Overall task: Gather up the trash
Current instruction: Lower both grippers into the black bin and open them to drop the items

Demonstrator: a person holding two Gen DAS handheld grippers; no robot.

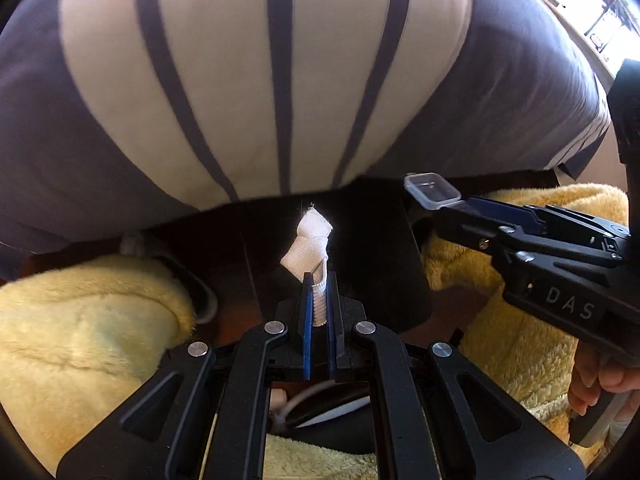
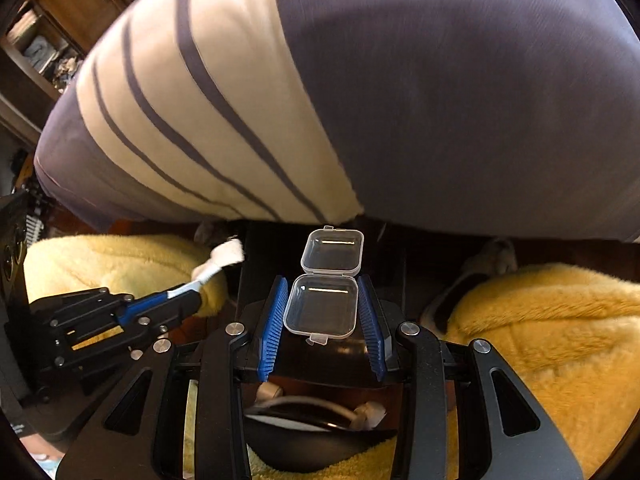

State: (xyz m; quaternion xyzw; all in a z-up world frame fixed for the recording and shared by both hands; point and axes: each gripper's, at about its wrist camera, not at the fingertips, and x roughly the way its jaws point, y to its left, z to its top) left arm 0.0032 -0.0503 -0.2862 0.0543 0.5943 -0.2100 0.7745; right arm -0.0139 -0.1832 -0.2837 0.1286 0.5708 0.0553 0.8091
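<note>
Left gripper [image 1: 319,280] is pinching the white fabric strip [image 1: 307,246] by its lower end; soft, light, flopping toward 12 o'clock. Right gripper [image 2: 322,304] is squeezing the open clear plastic case [image 2: 321,305] across its base sides; rigid, slick, likely crack-prone, so light pressure.

We take this for a home, likely a bedroom: a grey-and-cream striped duvet [image 1: 280,80] fills the upper frame, fluffy yellow fleece [image 2: 552,320] lies lower right, and cluttered wooden shelves [image 2: 52,44] stand at the upper left of the right wrist view.
</note>
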